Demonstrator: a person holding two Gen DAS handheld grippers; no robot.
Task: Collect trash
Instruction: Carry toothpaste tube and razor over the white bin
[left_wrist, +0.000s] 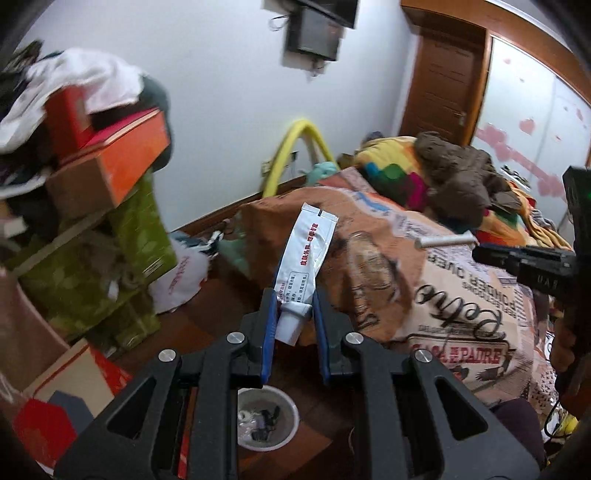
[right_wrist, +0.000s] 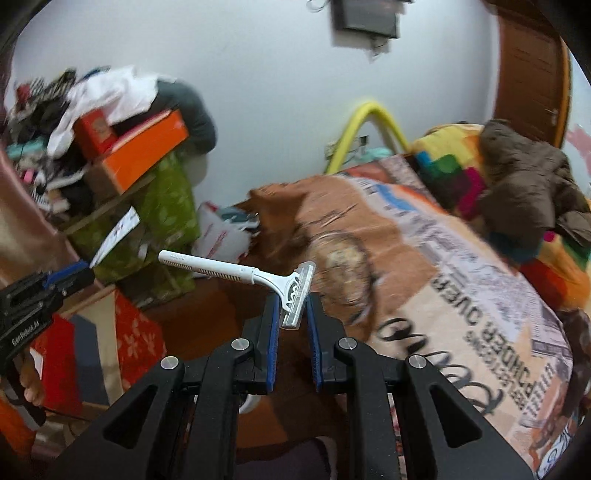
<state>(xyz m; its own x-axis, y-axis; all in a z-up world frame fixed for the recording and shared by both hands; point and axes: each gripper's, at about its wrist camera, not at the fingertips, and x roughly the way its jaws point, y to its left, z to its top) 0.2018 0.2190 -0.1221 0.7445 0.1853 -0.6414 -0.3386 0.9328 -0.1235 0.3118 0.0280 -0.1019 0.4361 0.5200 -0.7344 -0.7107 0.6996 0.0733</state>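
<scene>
My left gripper is shut on the neck end of a flattened white tube with red and black print, which sticks up and away from the jaws. Below it on the wooden floor stands a white cup holding small dark scraps. My right gripper is shut on the clear head of a white disposable razor, whose handle points left. In the left wrist view the right gripper shows at the right edge with the razor handle. In the right wrist view the left gripper shows at the left edge.
A bed with a newspaper-print cover, a colourful blanket and a brown garment fills the right. Stacked boxes, an orange box and piled clothes stand left. A white plastic bag and red bags lie on the floor. A yellow hoop leans on the wall.
</scene>
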